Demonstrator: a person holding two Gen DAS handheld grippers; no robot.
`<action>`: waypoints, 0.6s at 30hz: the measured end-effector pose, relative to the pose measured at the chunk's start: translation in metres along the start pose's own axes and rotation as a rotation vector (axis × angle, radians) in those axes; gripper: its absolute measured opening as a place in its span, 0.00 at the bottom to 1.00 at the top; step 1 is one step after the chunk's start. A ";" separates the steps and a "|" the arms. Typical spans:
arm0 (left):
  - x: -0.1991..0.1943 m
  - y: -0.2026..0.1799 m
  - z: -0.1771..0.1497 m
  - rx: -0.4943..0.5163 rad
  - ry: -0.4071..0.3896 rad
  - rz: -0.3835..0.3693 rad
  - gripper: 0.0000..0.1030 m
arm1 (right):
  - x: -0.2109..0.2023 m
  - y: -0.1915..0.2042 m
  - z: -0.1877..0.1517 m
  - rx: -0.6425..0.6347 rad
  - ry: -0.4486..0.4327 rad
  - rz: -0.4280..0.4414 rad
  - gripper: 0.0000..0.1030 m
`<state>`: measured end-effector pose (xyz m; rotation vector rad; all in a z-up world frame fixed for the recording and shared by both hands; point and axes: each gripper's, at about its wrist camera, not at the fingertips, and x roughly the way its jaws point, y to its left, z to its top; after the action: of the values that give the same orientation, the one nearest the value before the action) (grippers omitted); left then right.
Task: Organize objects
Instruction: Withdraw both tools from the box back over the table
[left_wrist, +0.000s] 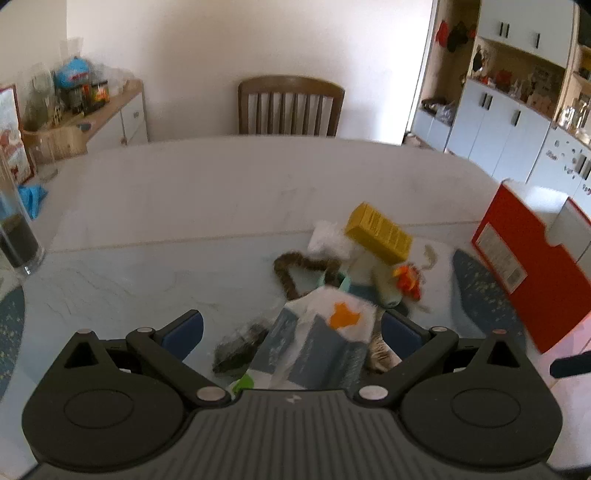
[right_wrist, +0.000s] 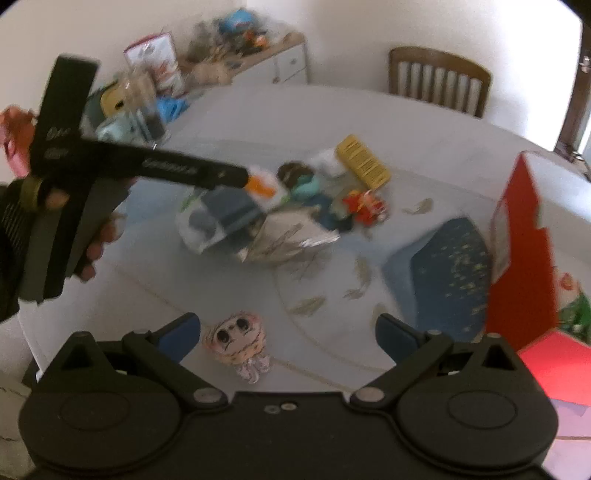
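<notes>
One yellow box, one plush doll, two spread grippers.

Heap of objects mid-table — box behind it, doll nearer, chair beyond the far edge

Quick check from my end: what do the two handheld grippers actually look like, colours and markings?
Both grippers match: black linkage arms with silver pivot pins, round black discs at each side, blue finger pads. The left gripper has a ribbed grey body with a small white logo. In the right wrist view, the right gripper shows two small screws and the left one's black handle carries blurred white lettering.
</notes>
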<state>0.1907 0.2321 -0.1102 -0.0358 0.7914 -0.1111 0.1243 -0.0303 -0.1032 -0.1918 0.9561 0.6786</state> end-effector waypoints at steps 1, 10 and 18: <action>0.004 0.002 -0.002 -0.003 0.008 -0.002 1.00 | 0.004 0.002 -0.001 -0.008 0.011 0.005 0.97; 0.031 0.010 -0.013 0.021 0.087 0.007 1.00 | 0.040 0.026 -0.003 -0.111 0.112 0.046 0.87; 0.038 0.020 -0.017 -0.019 0.125 -0.028 1.00 | 0.056 0.033 -0.002 -0.145 0.145 0.055 0.73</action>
<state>0.2073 0.2475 -0.1503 -0.0581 0.9173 -0.1339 0.1247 0.0202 -0.1450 -0.3478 1.0544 0.7941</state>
